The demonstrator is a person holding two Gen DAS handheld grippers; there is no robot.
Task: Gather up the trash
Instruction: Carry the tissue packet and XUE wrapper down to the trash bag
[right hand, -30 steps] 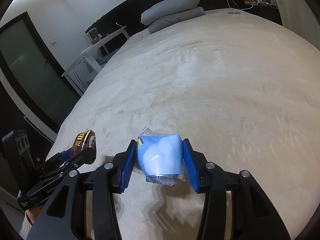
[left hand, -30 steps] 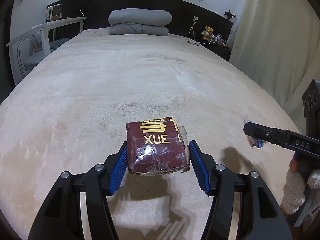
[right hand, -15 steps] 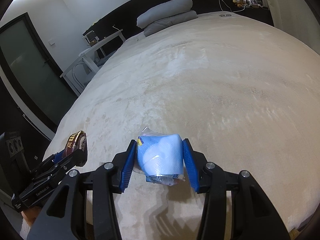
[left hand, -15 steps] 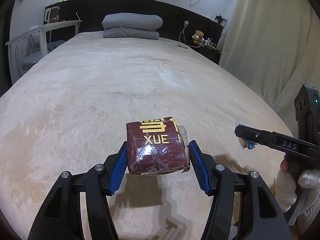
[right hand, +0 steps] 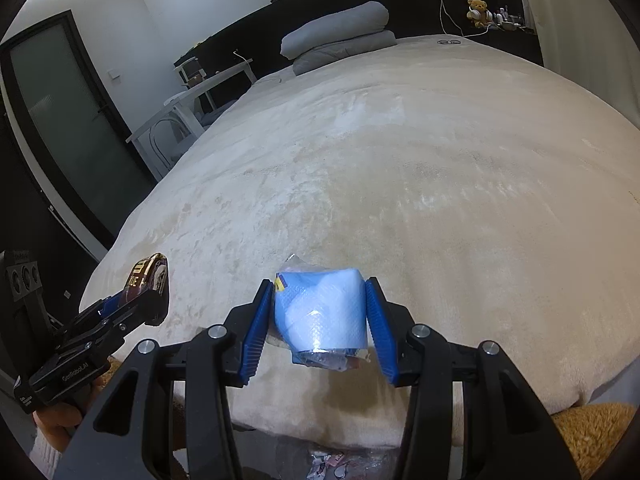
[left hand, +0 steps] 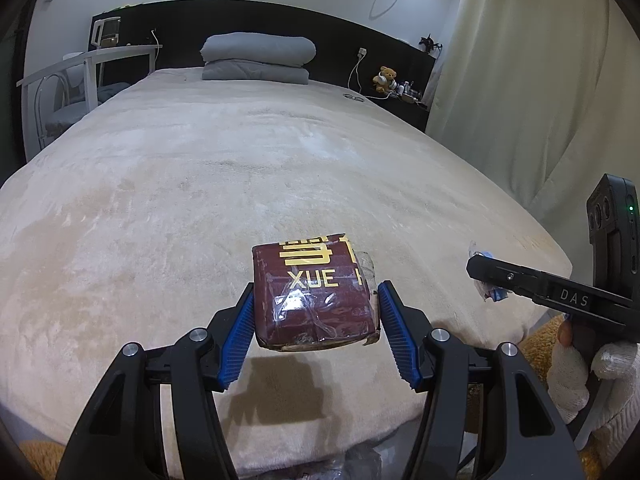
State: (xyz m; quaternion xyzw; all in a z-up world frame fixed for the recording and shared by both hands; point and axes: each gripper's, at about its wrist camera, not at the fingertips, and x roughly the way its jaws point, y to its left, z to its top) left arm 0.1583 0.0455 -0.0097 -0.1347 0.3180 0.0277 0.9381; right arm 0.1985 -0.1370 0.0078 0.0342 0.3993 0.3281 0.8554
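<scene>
The left gripper (left hand: 316, 314) clamps a dark red box (left hand: 314, 298) wrapped in clear film, with gold "XUE" lettering, between its blue pads (left hand: 239, 342); the box sits at lower centre of the left wrist view, held above the near edge of the beige bed (left hand: 200, 184). The right gripper (right hand: 320, 314) grips a light blue tissue pack (right hand: 320, 308) in crinkled plastic, at lower centre of the right wrist view, also over the bed's near edge. Folded grey bedding (left hand: 256, 58) lies at the top centre by the dark headboard (left hand: 340, 32). A white-gloved hand (left hand: 580, 372) shows at the lower right.
</scene>
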